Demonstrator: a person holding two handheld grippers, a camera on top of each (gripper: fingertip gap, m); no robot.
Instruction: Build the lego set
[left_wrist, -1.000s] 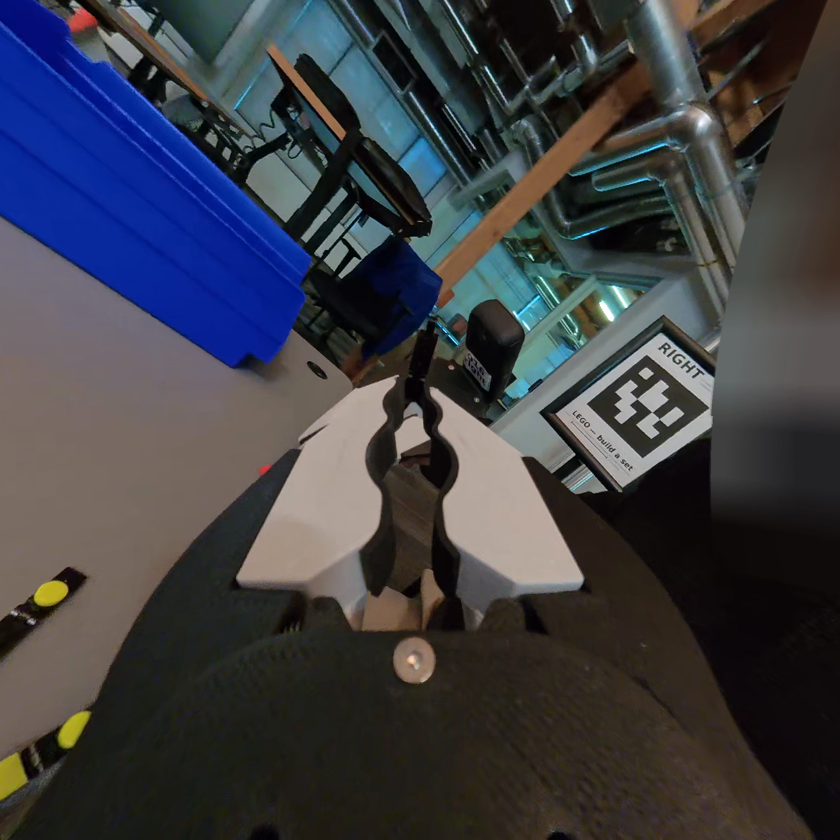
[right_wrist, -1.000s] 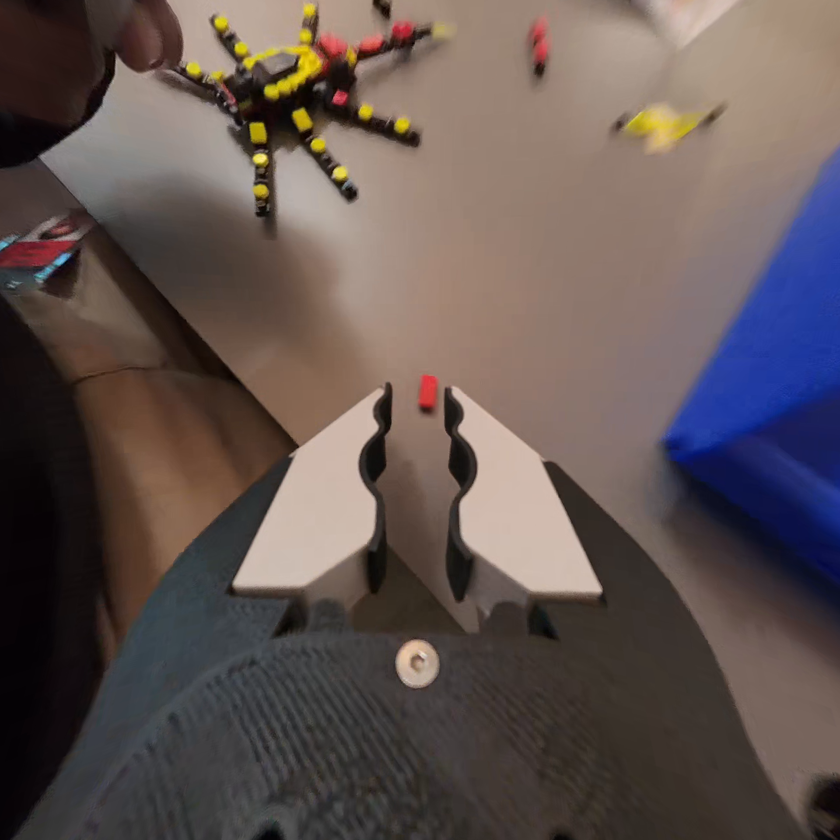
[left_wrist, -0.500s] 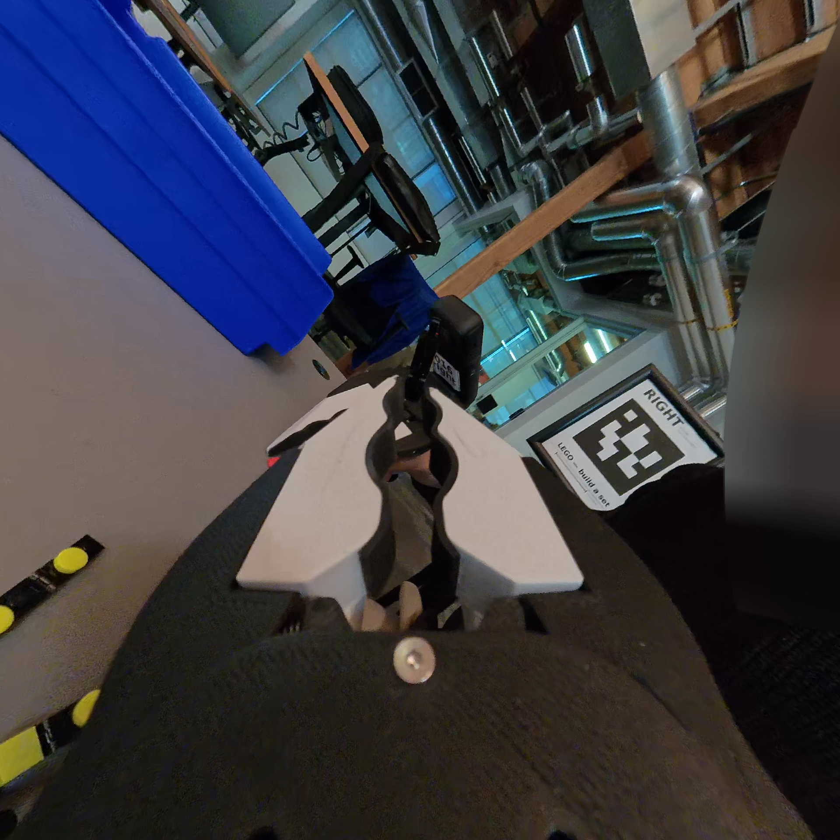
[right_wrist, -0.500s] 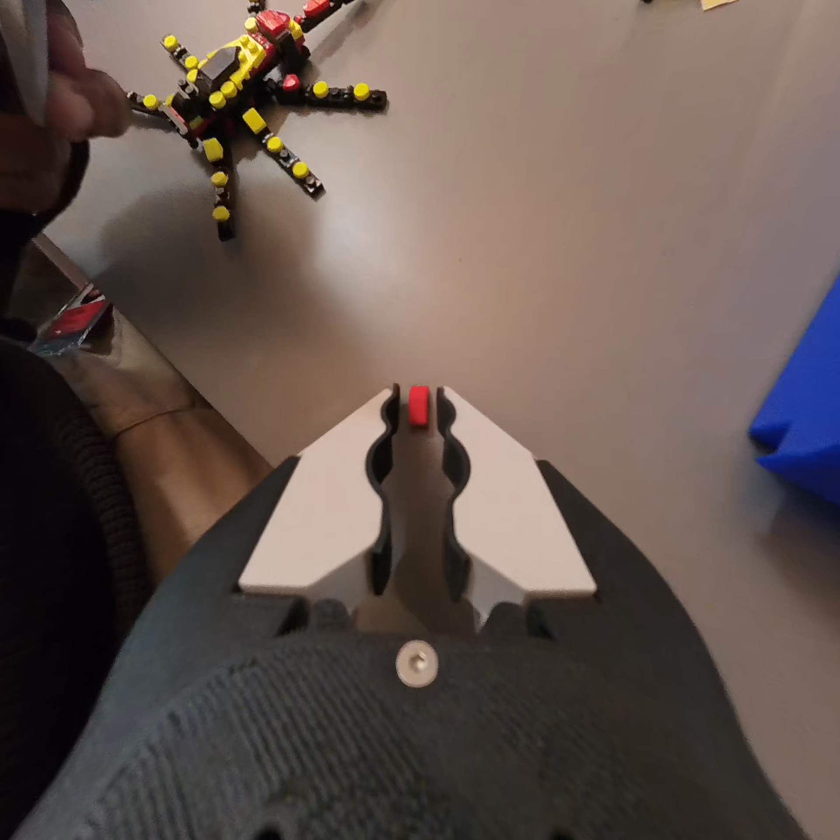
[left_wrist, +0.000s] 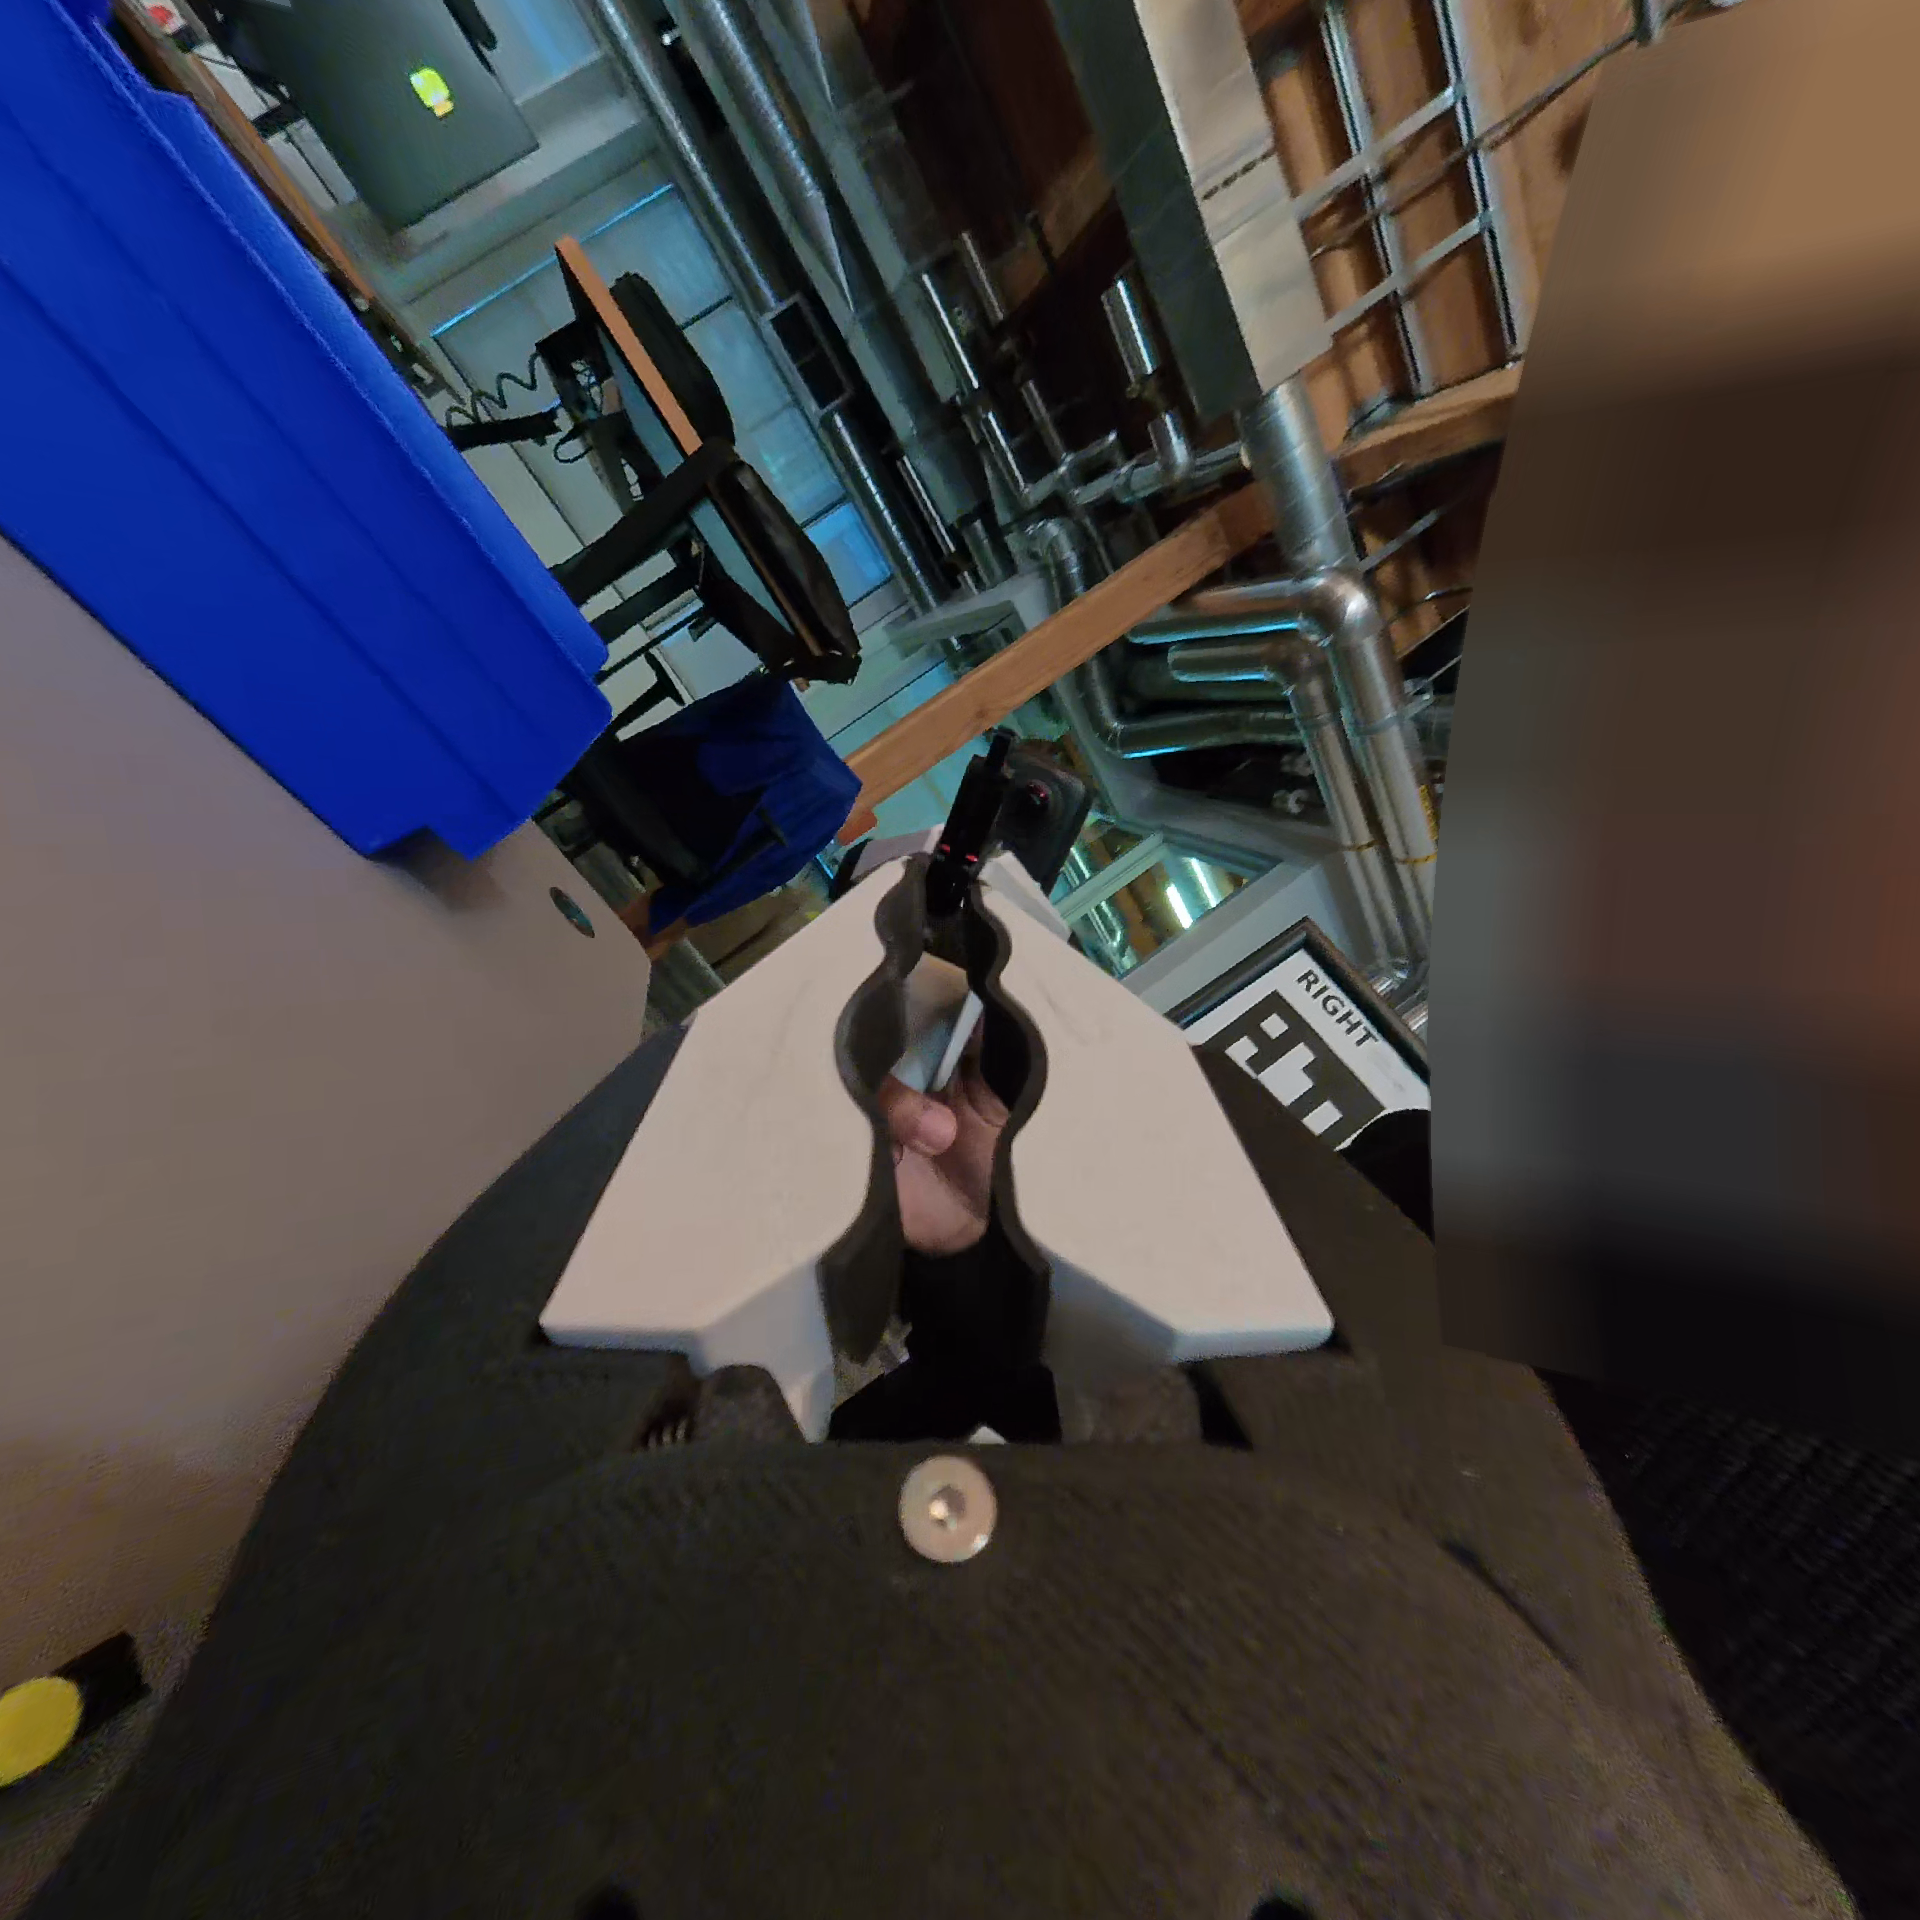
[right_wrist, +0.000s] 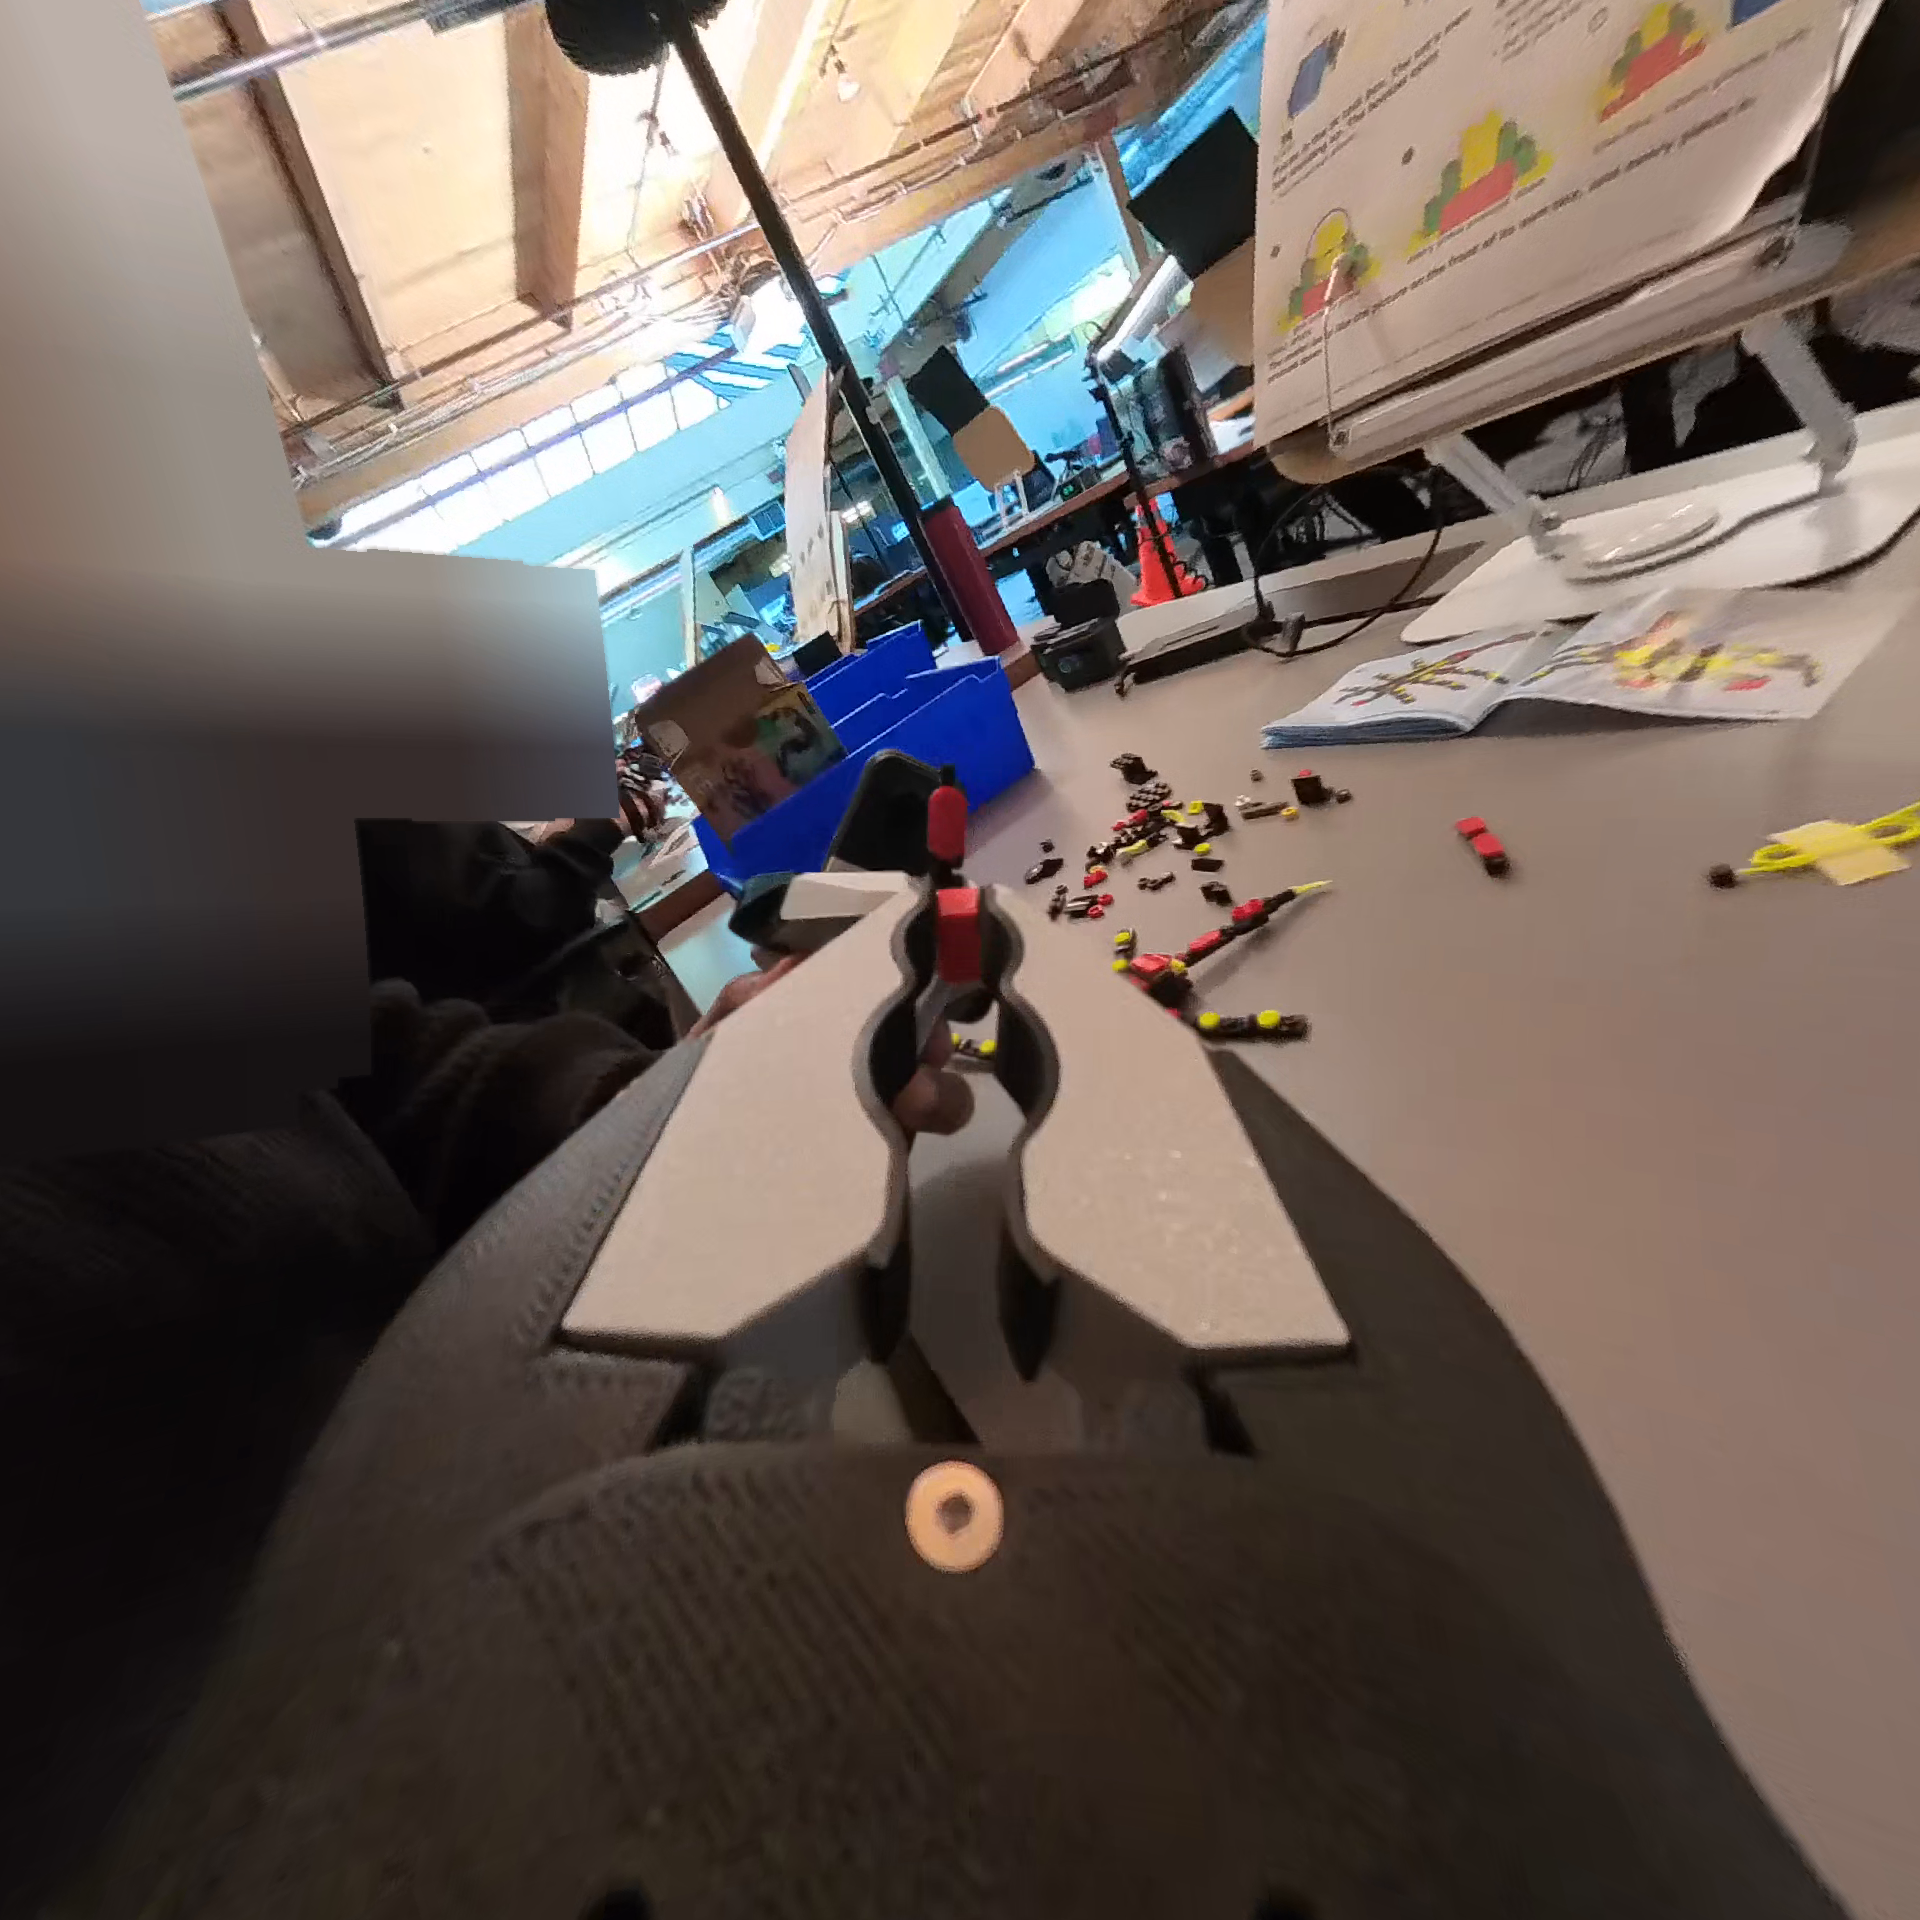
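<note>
— What have you got?

— My right gripper (right_wrist: 956, 920) pinches a red brick (right_wrist: 956, 935) at the fingertips. My left gripper (left_wrist: 948, 894) is clamped on a thin black piece (left_wrist: 964, 826) that sticks out past the tips.

— How do they handle?

— Light, stiff, slick plastic, I'd judge. Hold them by the flat sides. The black piece's studs, I think, face the brick; it's too small to be sure.

red brick (right_wrist: 956, 928), blue bin (left_wrist: 260, 499), grey table (right_wrist: 1558, 1091)
</note>
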